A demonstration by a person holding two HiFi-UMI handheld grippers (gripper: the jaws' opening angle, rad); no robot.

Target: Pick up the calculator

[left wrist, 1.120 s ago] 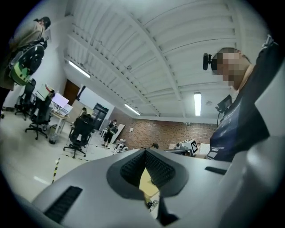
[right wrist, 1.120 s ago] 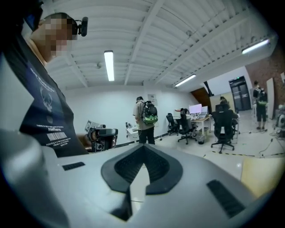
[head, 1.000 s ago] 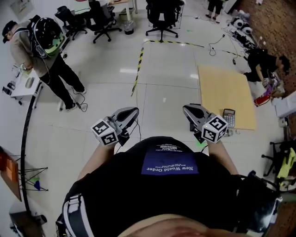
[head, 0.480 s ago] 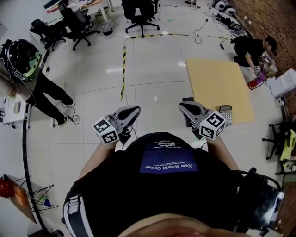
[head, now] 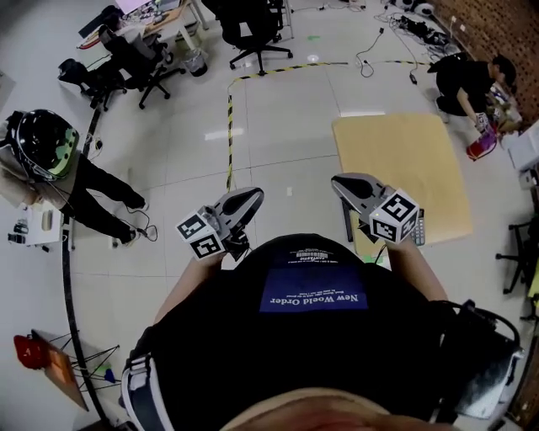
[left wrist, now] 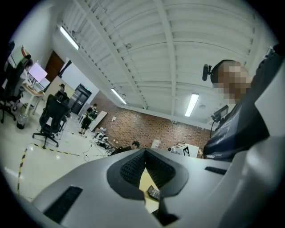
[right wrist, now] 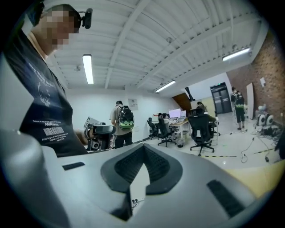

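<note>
**Left gripper** (left wrist: 144, 151): jaws closed tip to tip, nothing gripped. The ribbed pads meet at the front and leave only a narrow wedge behind them. Through that wedge the calculator (left wrist: 153, 192) shows, lying on the tan floor mat (head: 404, 160) well ahead of the jaws.

**Right gripper** (right wrist: 143, 146): jaws likewise closed on nothing. The wedge behind its pads shows pale floor.

**Head view:** both grippers are held in front of the person's chest, well apart from each other, each with its marker cube toward the body. The calculator lies flat on the mat at its near edge, toward the near right corner. The right gripper's cube partly covers it in this view (only a narrow strip shows). Neither gripper touches it.

**Surroundings:** a strip of yellow-and-black tape (head: 229, 135) runs across the white floor beyond the left gripper. Office chairs (head: 253, 25) stand at the far side. A helmeted person (head: 50, 160) stands at the left, and another person (head: 463, 76) crouches past the mat's far right corner.
</note>
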